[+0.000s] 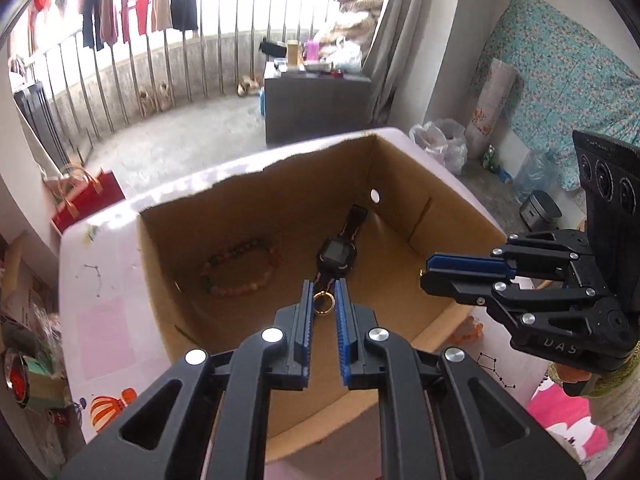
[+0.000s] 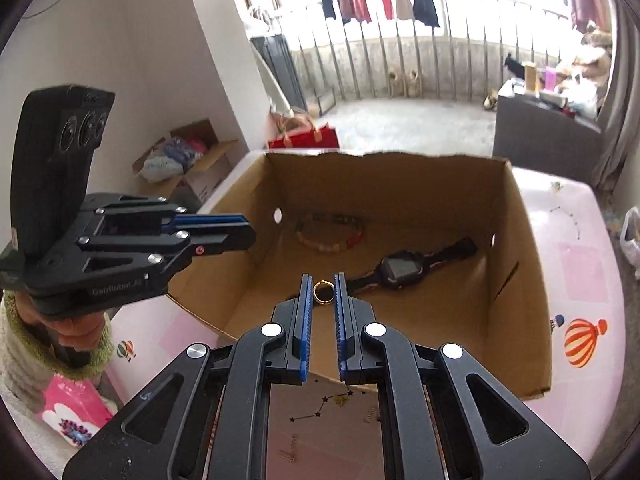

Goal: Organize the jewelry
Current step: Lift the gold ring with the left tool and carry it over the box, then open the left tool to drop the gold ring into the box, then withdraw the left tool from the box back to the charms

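Observation:
An open cardboard box stands on a pink table. On its floor lie a beaded bracelet, a black watch and a gold ring by the strap's end. My left gripper hovers over the box's near-left rim, shut, nothing held. My right gripper hangs above the near-right side, also shut and empty. Each wrist view shows the ring on the floor through the narrow gap between the fingers.
A red gift bag sits on the floor behind the box, with a dark cabinet and balcony railing beyond. A person's hand in a fuzzy sleeve grips the left tool. A pink bag lies at the table's near-left.

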The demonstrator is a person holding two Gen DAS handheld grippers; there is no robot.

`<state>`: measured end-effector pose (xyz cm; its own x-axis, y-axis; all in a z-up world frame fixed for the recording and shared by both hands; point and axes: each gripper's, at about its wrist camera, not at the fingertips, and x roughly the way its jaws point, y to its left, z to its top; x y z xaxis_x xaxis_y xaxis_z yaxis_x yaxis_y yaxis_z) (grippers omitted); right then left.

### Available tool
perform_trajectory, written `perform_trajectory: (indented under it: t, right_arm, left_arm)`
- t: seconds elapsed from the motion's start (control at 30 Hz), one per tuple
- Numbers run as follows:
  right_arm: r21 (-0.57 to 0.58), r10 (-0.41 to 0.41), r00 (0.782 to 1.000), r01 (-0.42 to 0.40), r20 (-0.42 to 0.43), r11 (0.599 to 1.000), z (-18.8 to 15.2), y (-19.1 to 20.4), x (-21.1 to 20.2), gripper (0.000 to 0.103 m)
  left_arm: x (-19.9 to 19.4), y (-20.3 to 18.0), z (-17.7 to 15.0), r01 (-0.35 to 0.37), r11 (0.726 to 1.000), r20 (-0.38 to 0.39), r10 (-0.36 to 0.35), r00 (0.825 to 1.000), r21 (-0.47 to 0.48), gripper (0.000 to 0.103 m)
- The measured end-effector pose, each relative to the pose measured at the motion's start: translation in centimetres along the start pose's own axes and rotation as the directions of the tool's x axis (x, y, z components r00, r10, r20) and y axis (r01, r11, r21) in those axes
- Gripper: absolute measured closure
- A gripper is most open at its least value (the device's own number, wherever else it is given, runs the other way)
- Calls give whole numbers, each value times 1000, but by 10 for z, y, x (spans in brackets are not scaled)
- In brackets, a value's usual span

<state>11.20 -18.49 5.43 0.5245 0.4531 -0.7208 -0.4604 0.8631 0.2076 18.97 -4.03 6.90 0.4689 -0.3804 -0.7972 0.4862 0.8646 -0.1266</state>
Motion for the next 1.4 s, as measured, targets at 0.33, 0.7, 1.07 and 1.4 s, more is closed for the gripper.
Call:
perform_trajectory:
  t: [0.33, 0.7, 1.07, 1.4]
  right_arm:
    - [-10, -67, 961, 67, -267, 998, 15, -44, 59, 94]
    - [-95, -132, 947, 108, -294, 990, 19, -57, 76, 93]
    - [-58, -120, 962, 109, -246, 992, 24, -65, 63, 93]
    - [65, -66, 996, 70, -66, 995, 33, -81, -10, 86]
  left_arm:
    - [94, -13, 36, 83, 995, -279, -98, 955, -63, 93]
    - [129, -3, 31, 132, 949, -355, -233, 905, -285, 92]
    - [129, 8, 29, 117, 945, -363, -229, 903, -305, 86]
    - [79, 4, 28, 131, 969, -138, -162, 977, -209, 86]
